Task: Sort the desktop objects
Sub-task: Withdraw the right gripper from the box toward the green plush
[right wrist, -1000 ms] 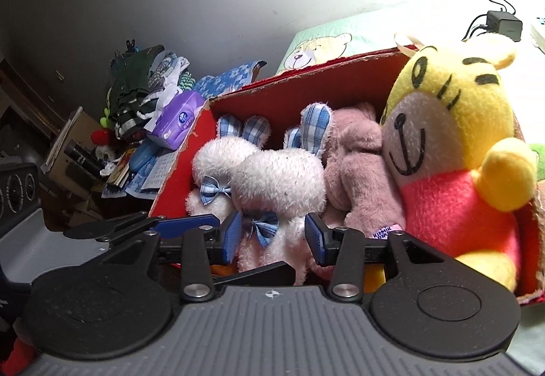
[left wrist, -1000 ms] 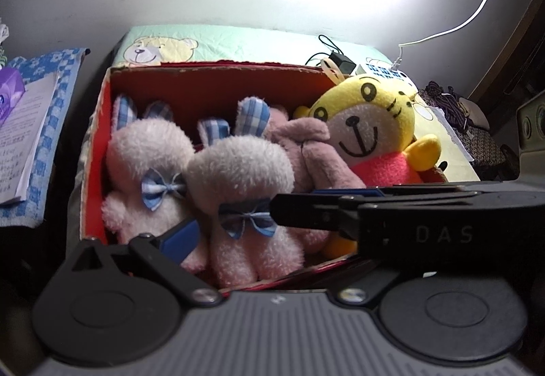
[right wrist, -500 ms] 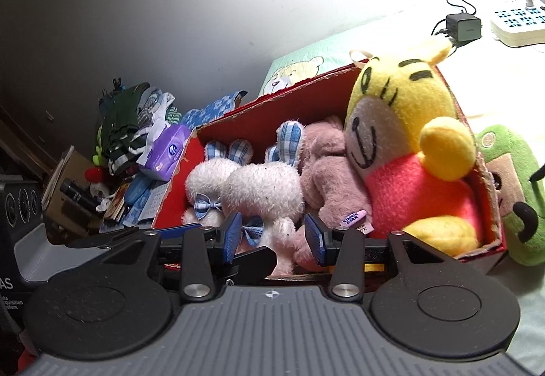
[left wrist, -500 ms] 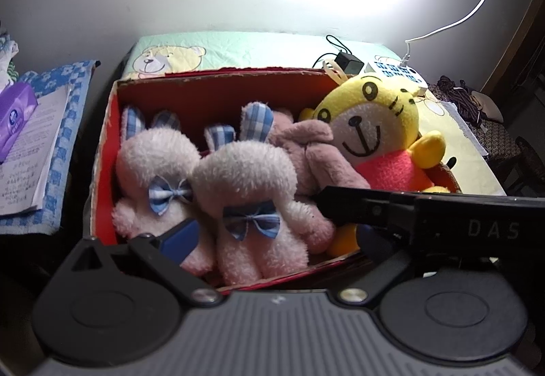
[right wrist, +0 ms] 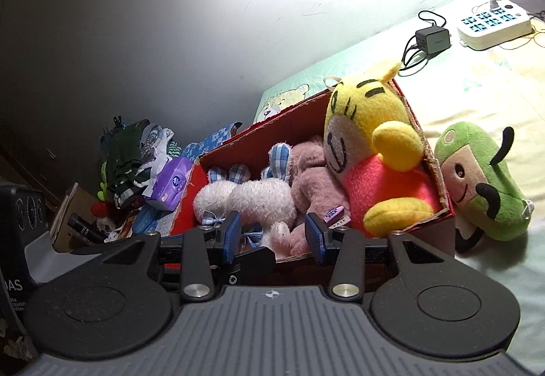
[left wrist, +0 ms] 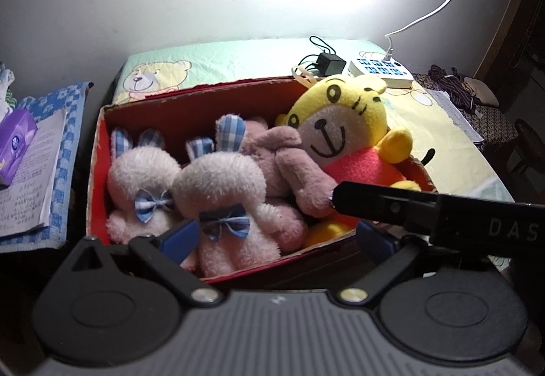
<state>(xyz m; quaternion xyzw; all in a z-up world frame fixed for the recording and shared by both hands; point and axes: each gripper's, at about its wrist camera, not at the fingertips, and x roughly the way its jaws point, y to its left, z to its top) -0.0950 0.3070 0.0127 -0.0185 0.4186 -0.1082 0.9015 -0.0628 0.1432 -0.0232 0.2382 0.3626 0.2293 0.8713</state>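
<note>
- Both grippers have drawn back from the red box [left wrist: 98,178] over the last second: its whole near wall shows in the left wrist view, and a green plush toy [right wrist: 483,185] has come into the right wrist view.
- The left gripper [left wrist: 276,239] hangs just short of the box's near wall, its blue-padded fingers [left wrist: 178,236] spread wide with nothing between them.
- The right gripper [right wrist: 272,236] is also near that wall, its fingers [right wrist: 231,233] parted about halfway and empty; its black body crosses the left wrist view from the right.
- Inside the box four soft toys sit packed in a row: a white rabbit [left wrist: 143,185] with a blue checked bow at the left end, a second white rabbit [left wrist: 221,202] touching it, a mauve plush [left wrist: 289,171] leaning against that, and a yellow tiger [left wrist: 344,134] in a red shirt at the right end.
- The tiger's head rises above the box rim.
- The green plush toy lies outside the box, on the table, tilted against the box's right wall.
- The table wears a pale cloth printed with a teddy bear [left wrist: 156,79].
- Behind the box lie a black charger [right wrist: 431,40] and a white power strip [right wrist: 494,25] with a white cable plugged in.
- Left of the box, a purple tissue pack [right wrist: 172,182] rests by a paper sheet [left wrist: 30,178] on a blue checked cloth [left wrist: 66,151].
</note>
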